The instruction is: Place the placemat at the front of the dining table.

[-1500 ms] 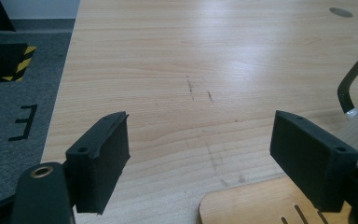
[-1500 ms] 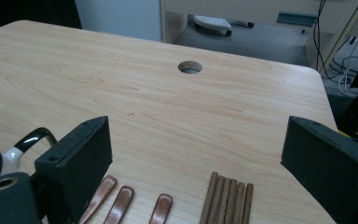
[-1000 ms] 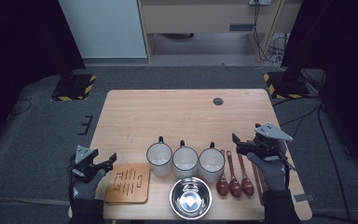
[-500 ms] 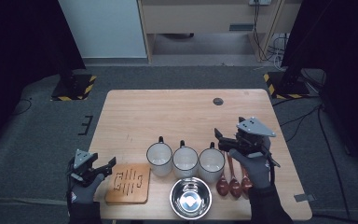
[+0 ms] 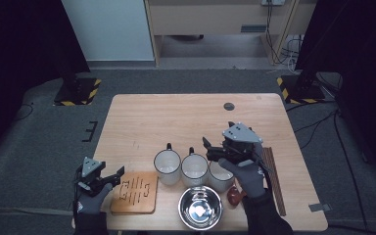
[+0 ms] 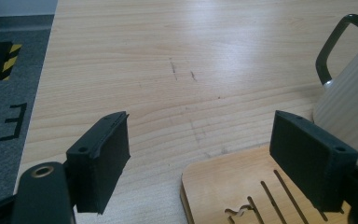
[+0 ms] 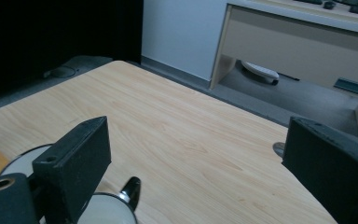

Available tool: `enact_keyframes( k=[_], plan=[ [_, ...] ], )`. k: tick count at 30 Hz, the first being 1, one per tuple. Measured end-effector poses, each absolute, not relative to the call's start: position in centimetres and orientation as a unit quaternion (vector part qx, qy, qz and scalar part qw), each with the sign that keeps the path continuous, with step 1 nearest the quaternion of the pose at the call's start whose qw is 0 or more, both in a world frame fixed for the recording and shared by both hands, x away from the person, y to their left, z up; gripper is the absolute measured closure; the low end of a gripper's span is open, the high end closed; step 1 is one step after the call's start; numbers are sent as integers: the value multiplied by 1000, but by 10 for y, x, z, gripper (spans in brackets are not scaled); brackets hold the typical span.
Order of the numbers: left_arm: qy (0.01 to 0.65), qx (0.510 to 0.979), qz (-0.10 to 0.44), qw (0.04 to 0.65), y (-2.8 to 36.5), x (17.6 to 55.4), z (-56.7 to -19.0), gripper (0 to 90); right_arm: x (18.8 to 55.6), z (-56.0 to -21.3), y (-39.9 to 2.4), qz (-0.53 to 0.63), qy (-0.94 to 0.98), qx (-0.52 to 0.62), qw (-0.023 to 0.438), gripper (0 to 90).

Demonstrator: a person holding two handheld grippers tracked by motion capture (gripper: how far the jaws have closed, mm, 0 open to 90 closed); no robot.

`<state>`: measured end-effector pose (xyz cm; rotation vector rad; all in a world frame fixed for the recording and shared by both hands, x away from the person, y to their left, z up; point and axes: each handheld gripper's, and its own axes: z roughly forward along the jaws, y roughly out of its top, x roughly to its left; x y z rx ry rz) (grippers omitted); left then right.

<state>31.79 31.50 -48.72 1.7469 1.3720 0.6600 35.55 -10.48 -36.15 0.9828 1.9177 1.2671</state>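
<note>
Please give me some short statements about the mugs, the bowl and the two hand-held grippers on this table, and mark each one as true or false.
1. Three white mugs stand in a row. True.
2. The steel bowl sits beyond the mugs, near the far edge. False: it is at the near edge, in front of the mugs.
3. The left hand-held gripper is shut on the wooden trivet. False: its jaws are open and hold nothing.
4. The right hand-held gripper is open above the mugs. True.
</note>
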Motion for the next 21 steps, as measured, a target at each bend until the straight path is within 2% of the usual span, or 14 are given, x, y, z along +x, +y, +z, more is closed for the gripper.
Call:
enact_keyframes(
  k=[16,21],
  plan=[
    [542,692,259,400,314,318,-489,186,340,-355,-49,491,740,346,303,96],
    [543,690,261,402,316,317,-488,186,335,-359,-29,494,748,335,290,77]
  ],
)
